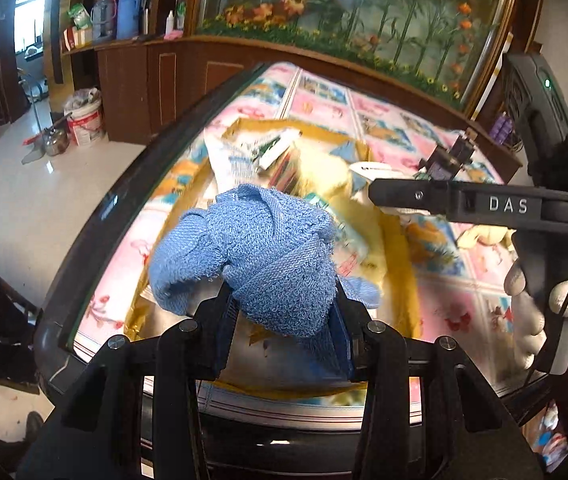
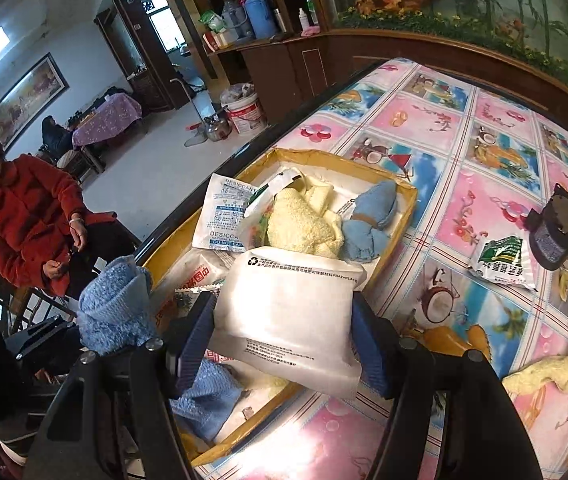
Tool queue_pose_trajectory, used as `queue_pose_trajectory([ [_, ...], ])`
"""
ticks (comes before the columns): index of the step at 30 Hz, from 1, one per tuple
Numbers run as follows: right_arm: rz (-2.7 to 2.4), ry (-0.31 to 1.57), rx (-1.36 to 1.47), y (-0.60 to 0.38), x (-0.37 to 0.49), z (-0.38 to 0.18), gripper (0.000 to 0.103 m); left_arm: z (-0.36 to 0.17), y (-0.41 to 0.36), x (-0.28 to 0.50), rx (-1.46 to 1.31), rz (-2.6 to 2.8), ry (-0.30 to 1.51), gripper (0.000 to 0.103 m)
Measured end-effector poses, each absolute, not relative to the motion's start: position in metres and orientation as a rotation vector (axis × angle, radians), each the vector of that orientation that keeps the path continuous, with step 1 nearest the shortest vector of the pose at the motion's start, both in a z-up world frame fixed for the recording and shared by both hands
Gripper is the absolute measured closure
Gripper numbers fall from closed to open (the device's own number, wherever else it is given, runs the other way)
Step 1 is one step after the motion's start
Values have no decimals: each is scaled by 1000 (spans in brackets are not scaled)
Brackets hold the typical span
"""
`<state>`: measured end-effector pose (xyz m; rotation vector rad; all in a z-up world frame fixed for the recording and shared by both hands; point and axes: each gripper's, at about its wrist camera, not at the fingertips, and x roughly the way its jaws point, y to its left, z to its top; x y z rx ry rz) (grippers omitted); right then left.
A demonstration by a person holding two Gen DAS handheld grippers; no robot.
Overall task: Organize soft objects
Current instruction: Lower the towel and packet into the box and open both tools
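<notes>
My left gripper (image 1: 284,312) is shut on a blue terry towel (image 1: 252,256) and holds it above the near end of a shallow yellow cardboard box (image 1: 403,248). The towel also shows in the right wrist view (image 2: 116,300). My right gripper (image 2: 284,344) is shut on a white soft packet (image 2: 291,312) over the same box (image 2: 407,200). In the box lie a yellow towel (image 2: 299,228), a blue cloth (image 2: 371,220) and desiccant packets (image 2: 224,212). The right gripper's body (image 1: 483,204) shows in the left wrist view.
The table has a pink and blue patterned cloth (image 2: 483,160). On it at the right lie a green-white snack packet (image 2: 503,260), a dark small motor (image 2: 555,228) and a yellow plush toy (image 2: 563,368). A woman in red (image 2: 24,220) sits at the left.
</notes>
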<state>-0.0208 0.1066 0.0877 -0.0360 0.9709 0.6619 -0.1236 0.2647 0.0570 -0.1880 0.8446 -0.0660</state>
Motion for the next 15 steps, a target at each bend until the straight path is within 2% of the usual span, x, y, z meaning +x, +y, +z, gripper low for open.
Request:
queue_pose_trajectory([
  [4, 658, 1001, -54, 119, -14, 75, 37, 40, 266, -117, -185, -30, 879, 60],
  [9, 643, 1030, -73, 132, -7, 62, 37, 34, 268, -116, -192, -29, 869, 48],
  [14, 638, 1040, -93, 142, -4, 58, 37, 37, 266, -115, -174, -20, 864, 43],
  [15, 636, 1045, -99, 143, -3, 56, 37, 38, 266, -115, -167, -8, 861, 39],
])
